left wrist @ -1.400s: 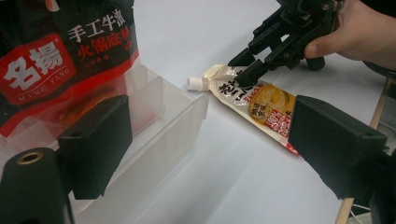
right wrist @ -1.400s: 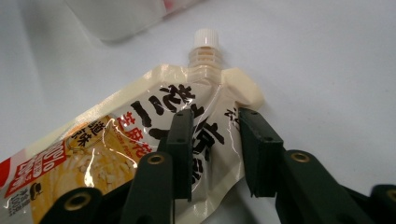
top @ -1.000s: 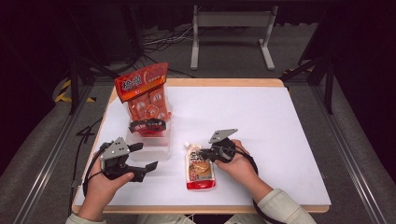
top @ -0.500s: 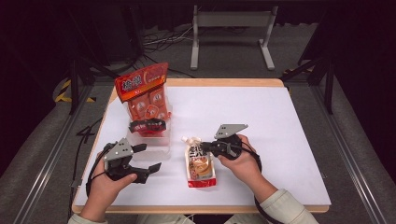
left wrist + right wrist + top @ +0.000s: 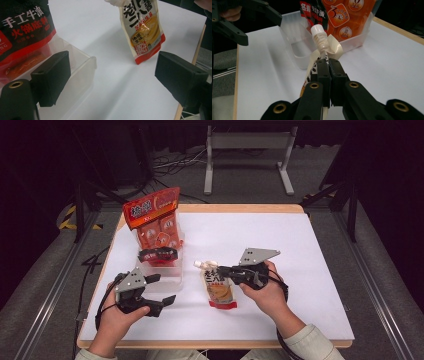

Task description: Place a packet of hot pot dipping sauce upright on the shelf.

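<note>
— White tabletop [image 5: 310, 270], dark floor all round it. What's being handled?

— A spouted sauce pouch [image 5: 218, 287]. The right gripper [image 5: 223, 269] has its jaws pressed together on the pouch's neck just below the white cap, and the pouch hangs from them with its bottom edge at or barely off the table, just to the right of the clear plastic bin [image 5: 167, 276].

— And the bin?

— It holds a tall red hotpot-base bag [image 5: 152, 220] standing at its far end; the near end is free.

— The other tool?

— The left gripper [image 5: 159, 292] sits in front of the bin, jaws spread wide, gripping nothing.

— What might go wrong?

— The pinch is on thin, crumpled film, so the heavy pouch could swing or slip out. Its hanging bottom could also catch the bin's rim and shove the light bin, tipping the red bag.
</note>
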The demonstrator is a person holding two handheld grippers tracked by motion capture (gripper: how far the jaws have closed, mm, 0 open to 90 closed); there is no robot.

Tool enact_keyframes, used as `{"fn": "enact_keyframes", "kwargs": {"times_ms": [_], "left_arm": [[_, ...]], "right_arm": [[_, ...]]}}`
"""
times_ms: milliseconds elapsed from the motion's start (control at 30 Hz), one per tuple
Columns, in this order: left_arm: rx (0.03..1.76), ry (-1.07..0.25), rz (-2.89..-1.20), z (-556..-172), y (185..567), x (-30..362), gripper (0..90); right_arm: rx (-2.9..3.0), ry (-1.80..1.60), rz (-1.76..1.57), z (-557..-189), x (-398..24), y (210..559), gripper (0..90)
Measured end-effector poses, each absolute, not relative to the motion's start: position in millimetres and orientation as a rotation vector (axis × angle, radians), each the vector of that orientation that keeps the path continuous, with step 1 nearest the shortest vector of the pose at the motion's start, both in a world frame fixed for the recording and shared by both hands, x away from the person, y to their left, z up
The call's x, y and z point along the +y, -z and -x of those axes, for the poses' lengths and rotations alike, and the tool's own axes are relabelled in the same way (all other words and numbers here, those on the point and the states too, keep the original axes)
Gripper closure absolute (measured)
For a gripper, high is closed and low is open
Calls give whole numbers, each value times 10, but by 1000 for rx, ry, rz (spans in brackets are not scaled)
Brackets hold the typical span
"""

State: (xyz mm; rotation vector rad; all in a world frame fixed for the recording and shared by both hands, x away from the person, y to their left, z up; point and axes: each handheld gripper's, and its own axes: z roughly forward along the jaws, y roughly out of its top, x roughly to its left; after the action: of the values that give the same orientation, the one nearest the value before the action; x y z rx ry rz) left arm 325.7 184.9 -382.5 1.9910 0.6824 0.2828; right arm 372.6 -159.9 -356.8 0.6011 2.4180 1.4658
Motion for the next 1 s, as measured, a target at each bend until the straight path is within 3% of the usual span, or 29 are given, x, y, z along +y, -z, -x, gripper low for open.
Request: {"fn": "enact_keyframes", "kwargs": {"times_ms": [800,1000], "left_arm": [[612,-203,-1841,-3311,3905,1605,119],[566,-167,-1852,-3311,3950,1535,222]], "right_arm": [[2338,-1671,-464,-3555,-1569,3394,888],[2340,-1705,-409,-3504,-1471,3436,888]]}}
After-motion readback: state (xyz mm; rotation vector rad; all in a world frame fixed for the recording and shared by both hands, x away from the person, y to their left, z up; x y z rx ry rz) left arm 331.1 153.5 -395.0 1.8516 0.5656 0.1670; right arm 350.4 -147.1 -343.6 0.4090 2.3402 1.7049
